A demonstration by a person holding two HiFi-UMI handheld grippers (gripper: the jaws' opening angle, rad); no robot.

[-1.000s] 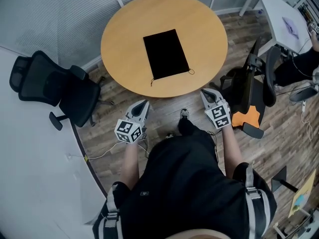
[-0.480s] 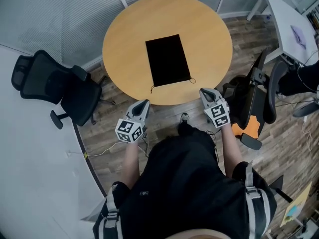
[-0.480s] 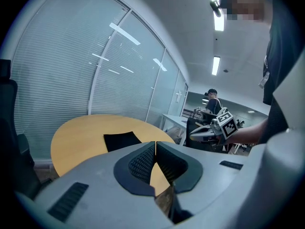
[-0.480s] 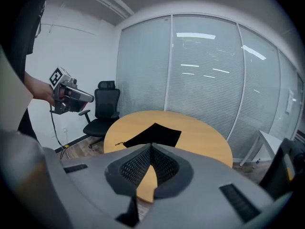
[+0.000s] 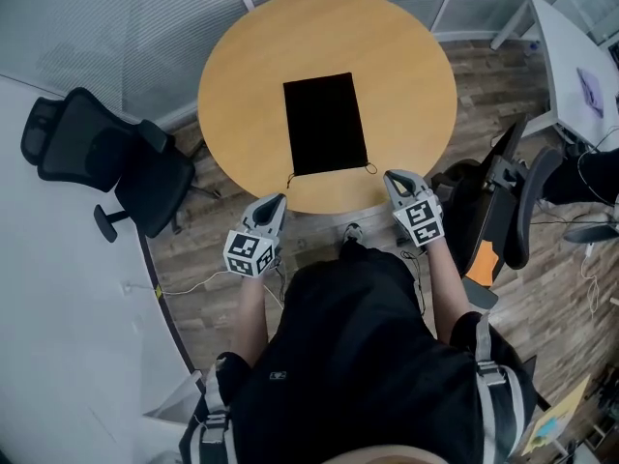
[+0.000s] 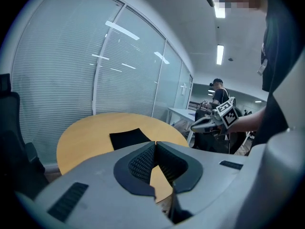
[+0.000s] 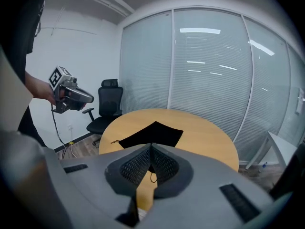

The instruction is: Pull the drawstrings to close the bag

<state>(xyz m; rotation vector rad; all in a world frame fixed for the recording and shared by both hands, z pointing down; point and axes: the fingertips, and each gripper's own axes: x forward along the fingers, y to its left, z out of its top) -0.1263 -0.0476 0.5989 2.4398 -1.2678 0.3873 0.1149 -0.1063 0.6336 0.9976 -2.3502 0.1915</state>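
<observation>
Drawstrings (image 7: 114, 141) first, one per side: from short of the round table (image 5: 242, 46), bring each tool forward and low over the near rim, part the jaws only on arrival, then pinch the left cord end (image 5: 290, 176) and the right cord loop (image 5: 371, 168) close to where they leave the cloth. Pull outward and apart, level with the tabletop and evenly on both sides, so as not to drag the black bag (image 5: 325, 124) along; probably light and apt to slide. Lies flat near the table's middle, mouth toward the person, seemingly not yet cinched. As for the tools: left gripper (image 5: 275, 202) clenched on nothing, right gripper (image 5: 394, 176) likewise pressed together and empty, both short of the cords, touching neither table nor bag, aimed toward the bag
</observation>
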